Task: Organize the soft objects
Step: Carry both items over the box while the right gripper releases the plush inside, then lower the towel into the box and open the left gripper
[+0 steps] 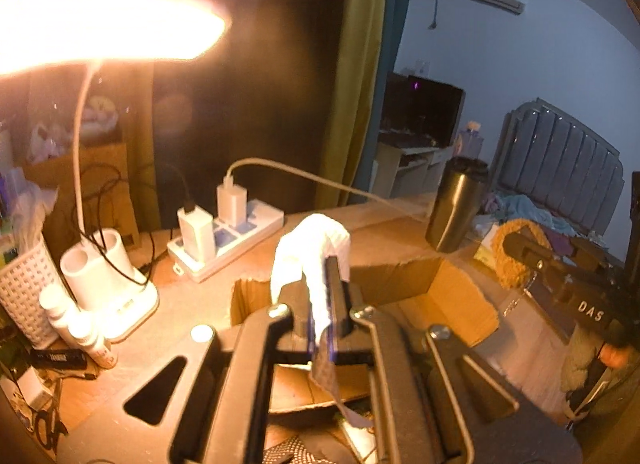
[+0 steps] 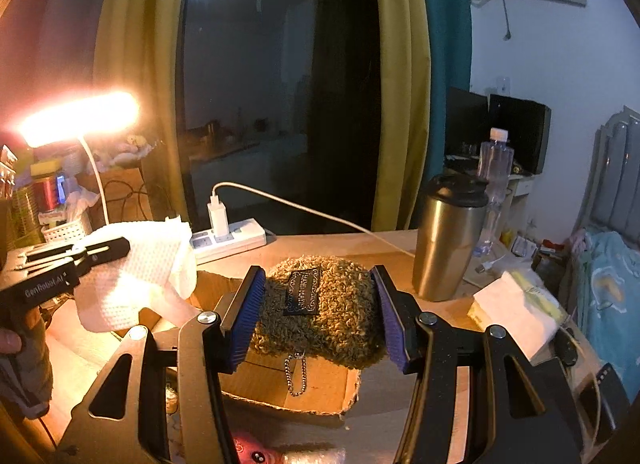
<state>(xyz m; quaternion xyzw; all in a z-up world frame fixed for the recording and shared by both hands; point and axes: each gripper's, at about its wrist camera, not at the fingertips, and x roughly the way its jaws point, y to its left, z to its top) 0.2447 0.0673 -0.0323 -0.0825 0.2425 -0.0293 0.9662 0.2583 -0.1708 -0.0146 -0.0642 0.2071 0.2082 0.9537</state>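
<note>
My left gripper [image 1: 320, 284] is shut on a white waffle-weave cloth [image 1: 310, 252] and holds it above an open cardboard box [image 1: 436, 296]. The same cloth [image 2: 140, 264] hangs from the left gripper [image 2: 120, 246] in the right wrist view. My right gripper [image 2: 320, 312] is shut on a fuzzy tan pouch [image 2: 320, 312] with a black label and a small ball chain, held over the box [image 2: 280, 388]. The right gripper with the pouch [image 1: 508, 260] shows at the right of the left wrist view.
On the wooden desk [image 2: 352, 244] stand a metal tumbler [image 2: 444, 240], a power strip with chargers [image 2: 228, 240], a lit desk lamp [image 1: 108, 276], a white basket [image 1: 24, 292] and a tissue stack [image 2: 516, 312]. A bed [image 1: 560, 184] lies behind, to the right.
</note>
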